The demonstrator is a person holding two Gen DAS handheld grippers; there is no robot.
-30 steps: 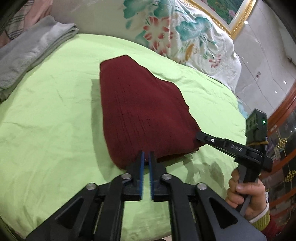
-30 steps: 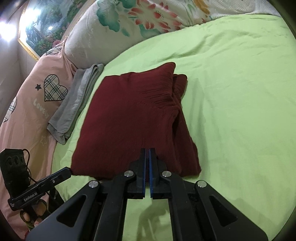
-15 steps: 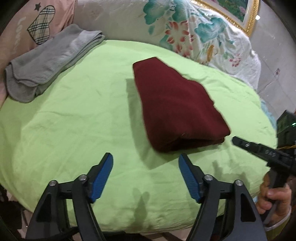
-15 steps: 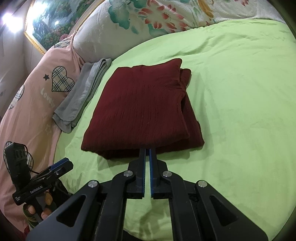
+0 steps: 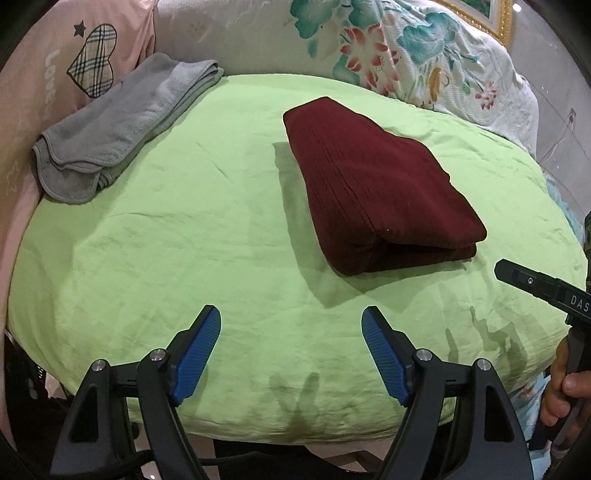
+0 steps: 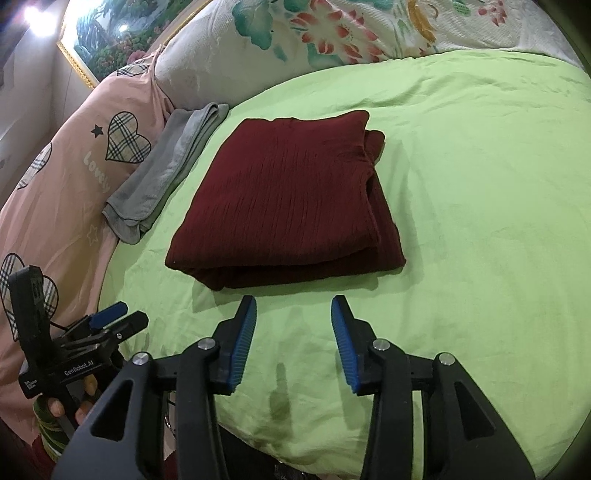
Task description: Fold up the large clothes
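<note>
A dark red knitted garment (image 5: pixel 373 184) lies folded into a thick rectangle on the green bed sheet (image 5: pixel 184 240); it also shows in the right wrist view (image 6: pixel 288 199). My left gripper (image 5: pixel 291 332) is open and empty, held back over the near edge of the bed, apart from the garment. My right gripper (image 6: pixel 293 321) is open and empty just short of the garment's near folded edge. The right gripper also shows at the right edge of the left wrist view (image 5: pixel 532 284), and the left gripper shows at the lower left of the right wrist view (image 6: pixel 110 317).
A folded grey towel (image 5: pixel 122 125) lies at the bed's left side against a pink quilt with plaid hearts (image 6: pixel 74 166). Floral pillows (image 5: pixel 388 48) line the head of the bed. A framed picture (image 6: pixel 122 33) hangs on the wall behind.
Both grippers let go of the red garment, opened and pulled back toward the near edge of the bed. The garment now lies folded on the sheet.
</note>
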